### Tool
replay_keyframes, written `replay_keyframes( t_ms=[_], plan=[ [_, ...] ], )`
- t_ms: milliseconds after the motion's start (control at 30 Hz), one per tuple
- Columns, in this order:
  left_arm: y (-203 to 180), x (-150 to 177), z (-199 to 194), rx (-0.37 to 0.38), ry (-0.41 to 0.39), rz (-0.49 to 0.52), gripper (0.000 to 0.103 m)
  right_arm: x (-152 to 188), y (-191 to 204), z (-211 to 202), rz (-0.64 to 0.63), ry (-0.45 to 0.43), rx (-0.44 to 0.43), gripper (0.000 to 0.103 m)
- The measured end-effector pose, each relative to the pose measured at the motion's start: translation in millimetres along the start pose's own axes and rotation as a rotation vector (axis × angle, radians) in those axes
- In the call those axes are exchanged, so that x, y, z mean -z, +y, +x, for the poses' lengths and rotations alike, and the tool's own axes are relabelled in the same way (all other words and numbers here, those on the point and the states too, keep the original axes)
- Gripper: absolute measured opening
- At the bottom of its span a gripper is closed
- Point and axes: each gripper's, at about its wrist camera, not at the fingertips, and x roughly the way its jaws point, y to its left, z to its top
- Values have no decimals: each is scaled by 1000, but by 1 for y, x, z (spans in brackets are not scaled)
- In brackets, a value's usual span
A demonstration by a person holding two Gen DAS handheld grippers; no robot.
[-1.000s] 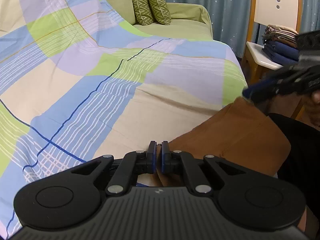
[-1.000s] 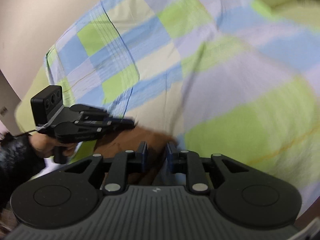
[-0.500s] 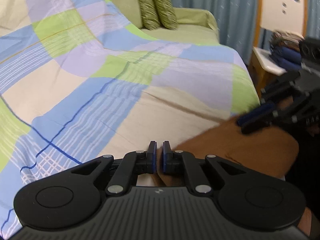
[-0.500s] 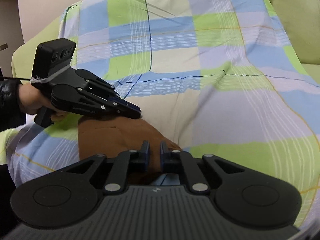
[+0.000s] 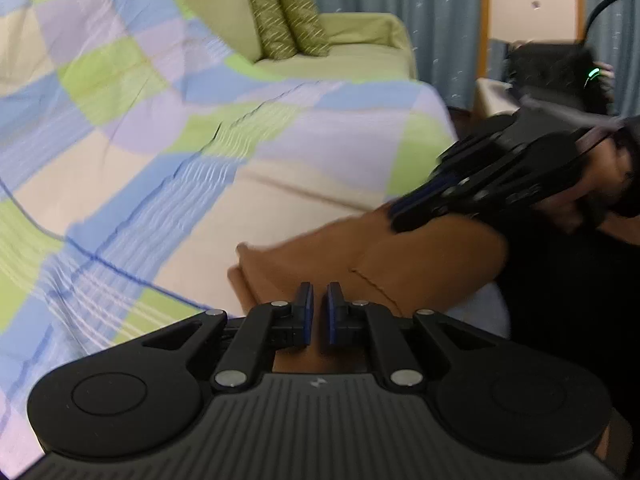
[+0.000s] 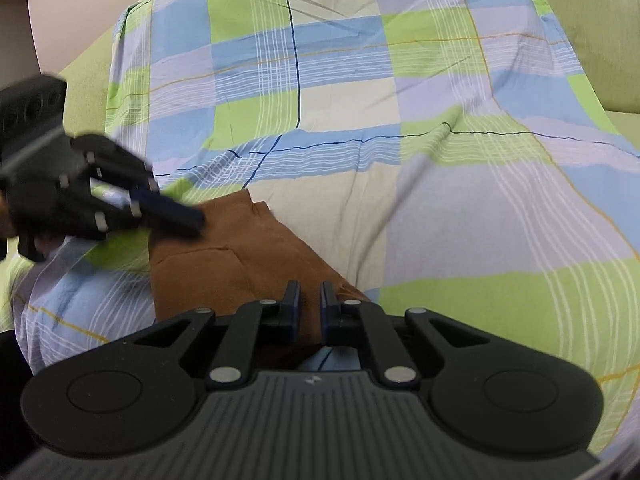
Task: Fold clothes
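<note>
— Where is the folded brown cloth garment (image 6: 240,256)?

— On the bed's checked blue, green and lilac sheet (image 6: 400,128), at its near edge.

— And your tongs?

— My left tongs (image 5: 317,310) and right tongs (image 6: 307,306) each stand slightly apart over the garment's near edge, clamping nothing that I can see.

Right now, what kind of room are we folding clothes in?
Probably a living room or bedroom at home: a checked sheet covers a sofa or bed, two green patterned cushions lean on a light green backrest, and blue curtains hang behind.
</note>
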Motion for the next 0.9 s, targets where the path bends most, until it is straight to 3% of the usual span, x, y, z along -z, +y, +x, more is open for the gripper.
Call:
replay_keyframes(
  t_ms=[300,467,567,667,700,800,900],
  plan=[
    [22,-1,14,-34,-60,-92,4,1,-1,2,11,15,-4,6],
    [23,0,-10,-82,-91,-132,4,1,-2,1,19,15,-10,6],
    [14,-2,-22,-53,-102,-121,4,2,-1,1,17,14,-8,6],
    [-2,-1,-17,-22,-55,-53,5,2,-1,1,23,12,-10,6],
    [-4,1,-11,-43,-29,-40,5,2,-2,1,26,11,-11,6],
    [5,8,2,-61,-11,-105,5,2,-2,2,28,12,-15,6],
    [4,5,3,-72,-1,-92,4,0,-4,1,37,15,-23,6]
  ],
)
